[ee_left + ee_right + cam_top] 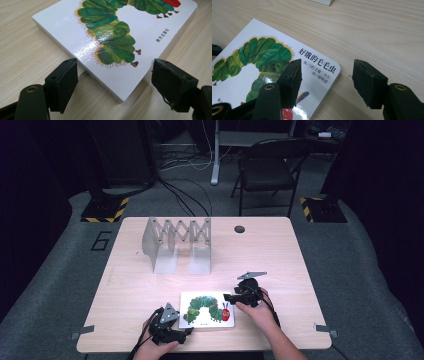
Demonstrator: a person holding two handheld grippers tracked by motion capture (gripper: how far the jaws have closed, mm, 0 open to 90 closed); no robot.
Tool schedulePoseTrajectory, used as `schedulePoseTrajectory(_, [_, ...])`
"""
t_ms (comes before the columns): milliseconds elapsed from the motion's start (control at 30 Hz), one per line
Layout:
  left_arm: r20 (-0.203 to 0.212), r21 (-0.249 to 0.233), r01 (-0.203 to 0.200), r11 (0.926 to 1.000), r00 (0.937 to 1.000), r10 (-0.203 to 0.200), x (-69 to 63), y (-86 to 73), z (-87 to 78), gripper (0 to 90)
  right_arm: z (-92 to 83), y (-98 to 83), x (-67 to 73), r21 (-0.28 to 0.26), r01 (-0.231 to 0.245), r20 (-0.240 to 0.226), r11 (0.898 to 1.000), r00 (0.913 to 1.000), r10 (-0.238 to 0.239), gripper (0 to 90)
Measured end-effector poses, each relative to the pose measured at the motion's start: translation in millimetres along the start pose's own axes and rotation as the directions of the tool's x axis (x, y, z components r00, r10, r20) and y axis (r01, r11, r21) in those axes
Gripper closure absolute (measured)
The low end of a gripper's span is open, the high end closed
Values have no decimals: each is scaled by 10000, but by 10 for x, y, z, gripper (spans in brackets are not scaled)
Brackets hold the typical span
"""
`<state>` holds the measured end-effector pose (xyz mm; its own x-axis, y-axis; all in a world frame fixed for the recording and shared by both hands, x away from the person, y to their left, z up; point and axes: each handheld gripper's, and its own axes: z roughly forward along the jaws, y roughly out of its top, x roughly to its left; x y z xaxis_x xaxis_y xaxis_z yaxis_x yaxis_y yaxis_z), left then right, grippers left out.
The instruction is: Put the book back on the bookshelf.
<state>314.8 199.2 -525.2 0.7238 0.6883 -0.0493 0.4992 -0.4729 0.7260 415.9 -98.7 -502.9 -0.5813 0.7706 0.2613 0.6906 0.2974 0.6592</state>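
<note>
Board book [207, 309] lying flat at table's [280, 250] near edge, long axis running left-right between grippers. Left gripper [186, 332] straddling its near-left corner, jaws open, gripping nothing. Right gripper [228, 297] flanking far-right corner (equally close), open, empty.

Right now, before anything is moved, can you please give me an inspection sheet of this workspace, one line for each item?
Surface: light wooden table, with a dark round hole near its far edge.
Job's things: picture book with a green caterpillar cover, lying flat near the front edge.
Clutter: grey metal folding book rack standing behind the book.
Grippers: left gripper open around the book's near corner; right gripper open, straddling another corner, one jaw over the cover.
Cables: black cable trailing from the left gripper; loose cables on the floor.
Surroundings: folding chair, grey floor, dark room.
</note>
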Motion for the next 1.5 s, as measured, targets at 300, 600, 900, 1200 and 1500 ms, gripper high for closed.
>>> schedulePoseTrajectory(300, [39, -243, -53, 9997, 10000, 54, -18, 7, 44, 206, -7, 56, -67, 118, -555, -172, 9984, 9983, 557, 402])
schedulePoseTrajectory(600, [-243, -334, -139, 9993, 9996, 131, -52, -6, 54, 201, 62, 230, -103, 956, -791, -435, 9923, 9956, 835, 417])
schedulePoseTrajectory(900, [-322, -258, -290, 9992, 9991, 281, -71, -10, 58, 195, 109, 190, -150, 993, -1116, -790, 9888, 9897, 1196, 432])
schedulePoseTrajectory(1200, [-352, -179, -430, 9989, 9985, 424, -76, -7, 58, 191, 128, 157, -146, 945, -1229, -856, 9879, 9877, 1311, 423])
schedulePoseTrajectory(1500, [-394, -122, -432, 9990, 9983, 427, -100, -1, 76, 146, 125, 161, -149, 978, -1514, -907, 9836, 9829, 1603, 407])
